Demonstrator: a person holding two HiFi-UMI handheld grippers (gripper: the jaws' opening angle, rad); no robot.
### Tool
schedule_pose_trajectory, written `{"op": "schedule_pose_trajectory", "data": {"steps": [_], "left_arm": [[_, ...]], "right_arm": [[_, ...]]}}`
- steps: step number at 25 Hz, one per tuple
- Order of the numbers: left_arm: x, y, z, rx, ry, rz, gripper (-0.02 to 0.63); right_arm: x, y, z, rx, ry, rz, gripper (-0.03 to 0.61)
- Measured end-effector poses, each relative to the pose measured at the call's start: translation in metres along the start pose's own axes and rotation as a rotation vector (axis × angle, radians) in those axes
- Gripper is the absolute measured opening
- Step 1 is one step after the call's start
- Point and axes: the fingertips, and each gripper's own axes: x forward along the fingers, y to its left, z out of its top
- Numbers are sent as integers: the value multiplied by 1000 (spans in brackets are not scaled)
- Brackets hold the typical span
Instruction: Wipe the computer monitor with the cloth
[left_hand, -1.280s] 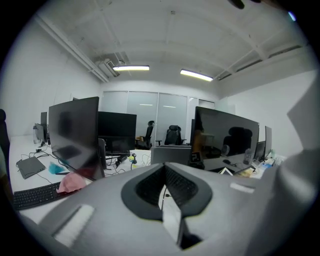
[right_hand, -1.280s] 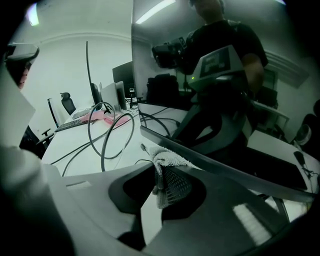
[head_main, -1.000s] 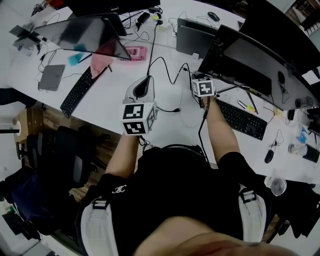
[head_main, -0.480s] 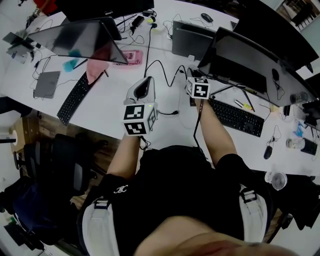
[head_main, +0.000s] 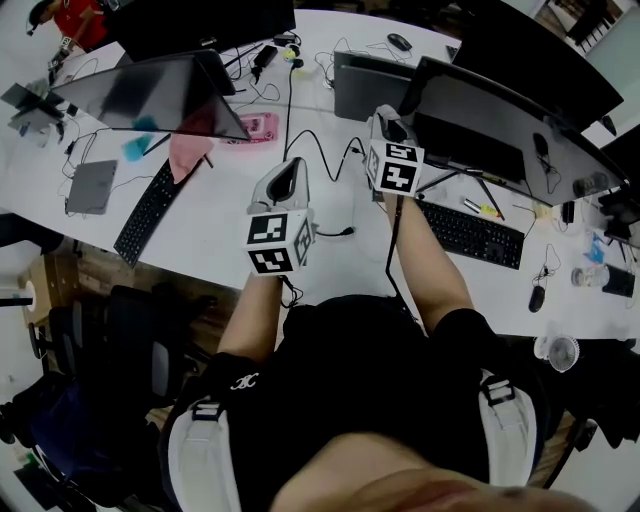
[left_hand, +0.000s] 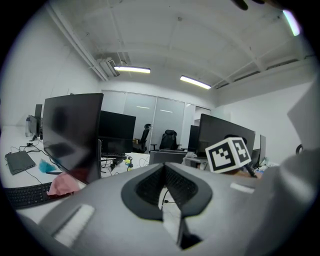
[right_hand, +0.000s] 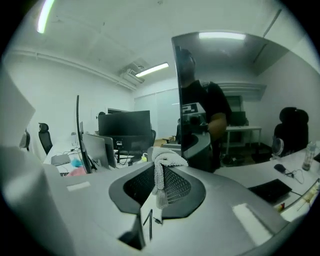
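Note:
A wide dark curved monitor (head_main: 500, 135) stands on the white desk (head_main: 220, 215) at the right. My right gripper (head_main: 385, 120) is raised just left of its near end and is shut on a small white knitted cloth (right_hand: 167, 161). The cloth bunches above the jaws and hangs down between them. In the right gripper view the monitor screen (right_hand: 225, 100) rises close ahead and reflects the person. My left gripper (head_main: 283, 180) hovers over the desk to the left, apart from the monitor. Its jaws are shut with nothing between them (left_hand: 164, 172).
A second monitor (head_main: 150, 88) stands at the far left, with a pink cloth (head_main: 190, 150) and a keyboard (head_main: 150, 210) below it. A grey laptop (head_main: 370, 80), black cables (head_main: 320, 140), another keyboard (head_main: 470, 235) and a mouse (head_main: 538, 298) lie on the desk.
My right gripper has moved away from the person and up, toward the curved monitor, with the cloth in it. The left gripper has hardly moved.

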Motion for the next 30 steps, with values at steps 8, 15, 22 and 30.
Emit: {"op": "schedule_pose_trajectory", "data": {"steps": [8,15,22,30], "left_arm": [[1,-6,10,-5,-22,-16,51],[2,-18,17,1,-37,-38,51],[10,-38,24,-2,-51,-69,51],[30,-97,34,30,-64,-154,51]], "right_arm": [[-31,5,105,-10,-203,-32,31],[-65,13,165,-48,-366,-16,31],[-121,5,172,-134,-477,-2,31],[-182,-59,131,-172,-445,-86,31]]}}
